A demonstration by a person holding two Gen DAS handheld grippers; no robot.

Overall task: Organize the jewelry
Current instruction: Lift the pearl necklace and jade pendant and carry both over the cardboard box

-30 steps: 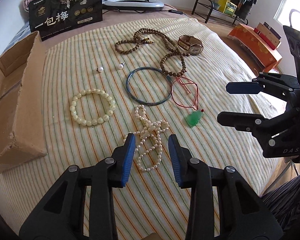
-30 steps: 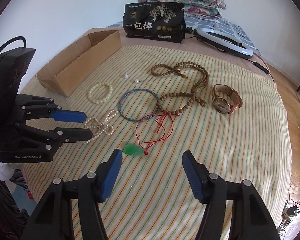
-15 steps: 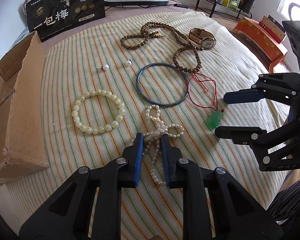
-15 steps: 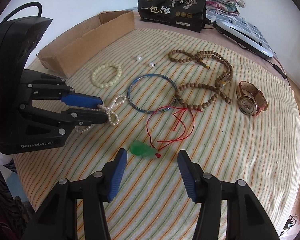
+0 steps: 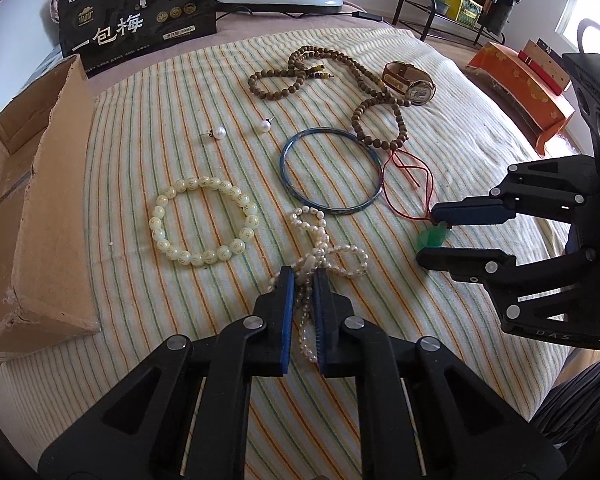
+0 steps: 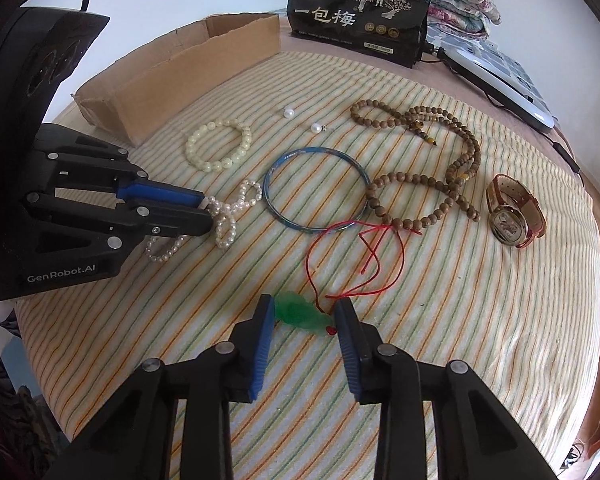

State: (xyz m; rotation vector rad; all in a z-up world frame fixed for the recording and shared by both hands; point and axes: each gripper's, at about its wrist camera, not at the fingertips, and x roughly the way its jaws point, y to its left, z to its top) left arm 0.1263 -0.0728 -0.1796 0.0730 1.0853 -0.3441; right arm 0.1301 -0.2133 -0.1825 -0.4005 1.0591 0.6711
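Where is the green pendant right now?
In the right wrist view the green pendant lies on the striped cloth between the closing jaws of the right gripper, its red cord trailing up toward the blue bangle.

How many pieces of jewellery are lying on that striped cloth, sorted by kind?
Bead bracelets: 1, pale cream bead bracelet
Bangles: 1, blue ring bangle
Necklaces: 3, white pearl strand, brown wooden bead string, green pendant on red cord
Pearl earrings: 2
Watches: 1, brown-strapped wristwatch
Total: 8

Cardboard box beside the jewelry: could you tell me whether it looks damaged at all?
Yes. The cardboard box has a torn, frayed lower corner and ragged top edges, visible in the left wrist view; otherwise it sits upright beside the striped cloth.
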